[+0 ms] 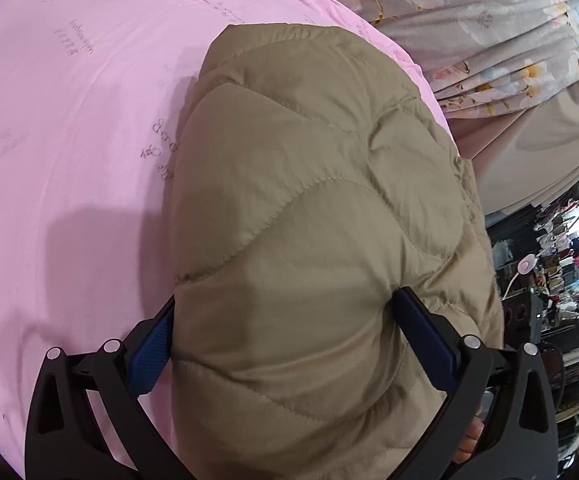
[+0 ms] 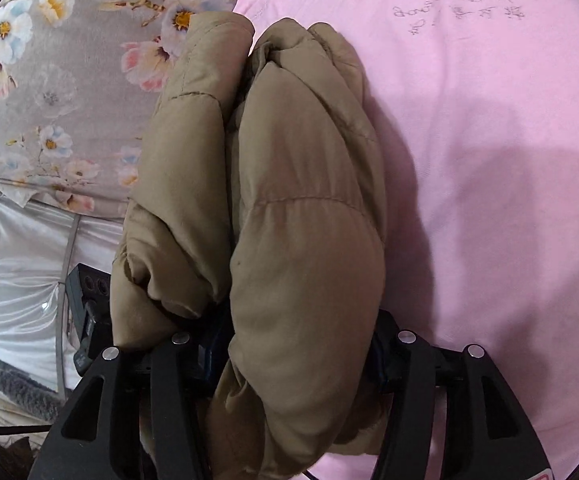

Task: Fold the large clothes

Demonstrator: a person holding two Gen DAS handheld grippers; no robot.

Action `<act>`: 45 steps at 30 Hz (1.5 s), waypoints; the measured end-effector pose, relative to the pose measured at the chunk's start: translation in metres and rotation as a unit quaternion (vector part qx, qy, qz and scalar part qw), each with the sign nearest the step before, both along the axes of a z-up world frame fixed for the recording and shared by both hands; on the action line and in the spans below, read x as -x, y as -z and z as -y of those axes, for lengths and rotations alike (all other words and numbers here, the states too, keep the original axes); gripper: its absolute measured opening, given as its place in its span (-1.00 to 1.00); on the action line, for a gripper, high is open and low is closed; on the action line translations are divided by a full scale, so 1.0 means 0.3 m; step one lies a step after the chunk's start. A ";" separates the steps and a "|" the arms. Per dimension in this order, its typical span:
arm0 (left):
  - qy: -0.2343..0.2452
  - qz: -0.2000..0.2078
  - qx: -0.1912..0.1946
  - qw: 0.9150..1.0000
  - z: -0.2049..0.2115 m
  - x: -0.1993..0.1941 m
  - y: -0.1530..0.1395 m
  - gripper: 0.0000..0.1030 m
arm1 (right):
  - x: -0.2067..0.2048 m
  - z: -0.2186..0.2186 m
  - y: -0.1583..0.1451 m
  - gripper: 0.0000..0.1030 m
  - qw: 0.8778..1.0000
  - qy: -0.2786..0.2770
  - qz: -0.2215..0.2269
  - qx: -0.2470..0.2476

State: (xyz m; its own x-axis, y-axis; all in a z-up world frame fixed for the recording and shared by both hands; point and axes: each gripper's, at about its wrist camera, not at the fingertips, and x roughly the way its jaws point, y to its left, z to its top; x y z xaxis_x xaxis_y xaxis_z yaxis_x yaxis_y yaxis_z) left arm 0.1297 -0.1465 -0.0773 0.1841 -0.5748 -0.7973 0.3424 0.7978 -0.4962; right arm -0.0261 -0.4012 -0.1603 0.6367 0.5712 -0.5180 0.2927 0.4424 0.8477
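Lying bunched on the pink sheet (image 1: 69, 128), the tan quilted jacket (image 1: 309, 240) fills the middle of both wrist views and is the landmark for all the rest. The left gripper (image 1: 285, 320) has its two blue-padded fingers (image 1: 151, 356) pressed against the two sides of a thick padded fold of the jacket, so it is clamped on the jacket. The right gripper (image 2: 293, 344) also has a puffy roll of the jacket squeezed between its black fingers, clamped in the same way; in this view the jacket (image 2: 305, 220) is folded into two long rolls side by side. In the left wrist view, the far edge of the jacket lies close to the edge of the pink sheet, and beyond that edge comes a grey cloth with flowers (image 1: 469, 20). To the left of the jacket in the same view, the pink sheet spreads wide and flat. In the right wrist view the pink sheet (image 2: 489, 160) spreads wide on the right of the jacket, and the flower cloth (image 2: 49, 80) and a shiny white cloth (image 2: 13, 264) are on its left. A black device (image 2: 89, 300) lies just beside the jacket on that side. Faint grey writing (image 2: 465, 8) is printed on the pink sheet beyond the jacket, but I cannot read the words. To the right of the jacket in the left wrist view there are crowded shelves (image 1: 561, 280).
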 end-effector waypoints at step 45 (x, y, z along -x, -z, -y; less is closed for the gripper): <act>-0.079 0.300 -0.033 0.950 -0.597 -0.676 -0.083 0.25 | -0.973 -0.651 -0.219 -0.49 0.948 -0.025 0.182 0.261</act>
